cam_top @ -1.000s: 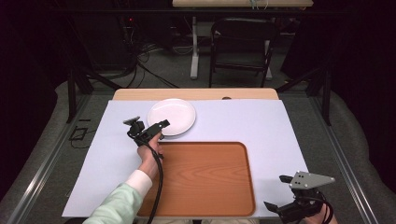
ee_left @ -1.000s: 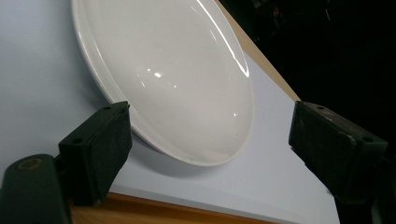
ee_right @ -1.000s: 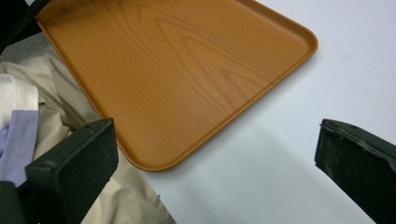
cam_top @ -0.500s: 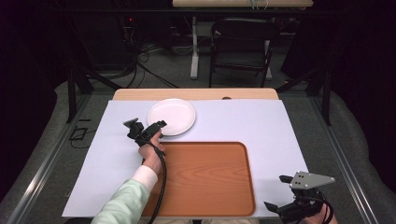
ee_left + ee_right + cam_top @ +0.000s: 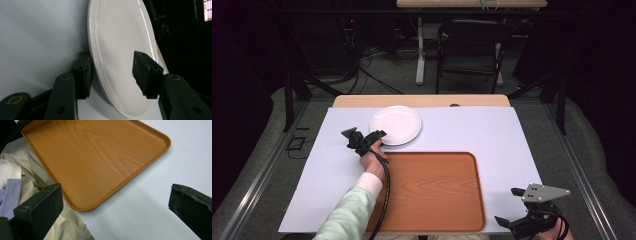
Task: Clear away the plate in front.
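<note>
2 jaws of the left gripper (image 5: 112, 75) straddle the white plate's (image 5: 120, 45) rim, unclosed; the right gripper (image 5: 532, 220) hangs released.

The left tongs (image 5: 362, 139) have edged forward, straddling the plate's (image 5: 396, 124) rim.

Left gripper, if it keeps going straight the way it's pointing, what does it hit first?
The left gripper would meet the round white plate first: its open jaws already straddle the near rim, one pad under it and one over it. Whether a pad already touches is unclear.
</note>
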Available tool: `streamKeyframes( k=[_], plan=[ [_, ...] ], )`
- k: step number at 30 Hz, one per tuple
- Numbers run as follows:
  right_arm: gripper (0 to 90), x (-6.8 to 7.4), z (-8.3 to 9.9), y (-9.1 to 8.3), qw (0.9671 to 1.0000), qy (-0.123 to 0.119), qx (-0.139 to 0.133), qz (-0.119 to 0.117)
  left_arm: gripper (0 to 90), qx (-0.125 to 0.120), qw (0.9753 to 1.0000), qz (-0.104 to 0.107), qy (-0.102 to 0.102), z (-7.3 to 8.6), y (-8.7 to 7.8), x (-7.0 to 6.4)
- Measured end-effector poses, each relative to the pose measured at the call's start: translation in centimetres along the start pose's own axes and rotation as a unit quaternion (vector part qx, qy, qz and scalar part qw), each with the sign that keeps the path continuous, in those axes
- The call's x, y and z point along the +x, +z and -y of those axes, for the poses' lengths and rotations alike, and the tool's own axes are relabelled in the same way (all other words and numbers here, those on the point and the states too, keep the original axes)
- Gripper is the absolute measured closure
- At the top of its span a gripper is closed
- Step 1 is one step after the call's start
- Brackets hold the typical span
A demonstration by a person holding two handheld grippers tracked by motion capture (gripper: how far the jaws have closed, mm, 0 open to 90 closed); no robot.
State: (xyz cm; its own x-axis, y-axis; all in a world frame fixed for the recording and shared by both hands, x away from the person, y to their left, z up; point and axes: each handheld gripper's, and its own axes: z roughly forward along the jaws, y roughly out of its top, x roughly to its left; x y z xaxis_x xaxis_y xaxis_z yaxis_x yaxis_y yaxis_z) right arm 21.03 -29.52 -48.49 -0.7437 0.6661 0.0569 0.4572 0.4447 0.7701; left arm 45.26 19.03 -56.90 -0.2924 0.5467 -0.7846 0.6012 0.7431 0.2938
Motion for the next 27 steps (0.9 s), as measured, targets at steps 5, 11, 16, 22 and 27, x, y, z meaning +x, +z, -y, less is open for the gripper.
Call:
streamKeyframes(
  k=[5,11,16,22,27],
  plan=[
    [0.0,-0.02,-0.01,0.03,1.0,0.001,0.001,-0.001,62.7,0.0,1.0,-0.002,-0.001,-0.07,0.01,0.47],
    [0.0,-0.01,-0.04,0.07,1.0,0.0,0.001,-0.001,73.3,0.002,0.9999,-0.015,0.007,-0.08,0.08,0.61],
    [0.0,-0.04,-0.07,0.1,1.0,0.001,0.003,-0.003,77.7,0.011,0.9995,-0.021,0.019,-0.33,0.15,0.55],
    [0.0,-0.05,-0.09,0.15,1.0,0.0,0.003,-0.004,78.9,0.013,0.9997,-0.011,0.017,-0.4,0.24,0.7],
    [0.0,-0.06,-0.08,0.15,1.0,0.001,0.003,-0.004,79.8,0.011,0.9997,0.007,0.021,-0.56,0.25,0.94]
  ],
)
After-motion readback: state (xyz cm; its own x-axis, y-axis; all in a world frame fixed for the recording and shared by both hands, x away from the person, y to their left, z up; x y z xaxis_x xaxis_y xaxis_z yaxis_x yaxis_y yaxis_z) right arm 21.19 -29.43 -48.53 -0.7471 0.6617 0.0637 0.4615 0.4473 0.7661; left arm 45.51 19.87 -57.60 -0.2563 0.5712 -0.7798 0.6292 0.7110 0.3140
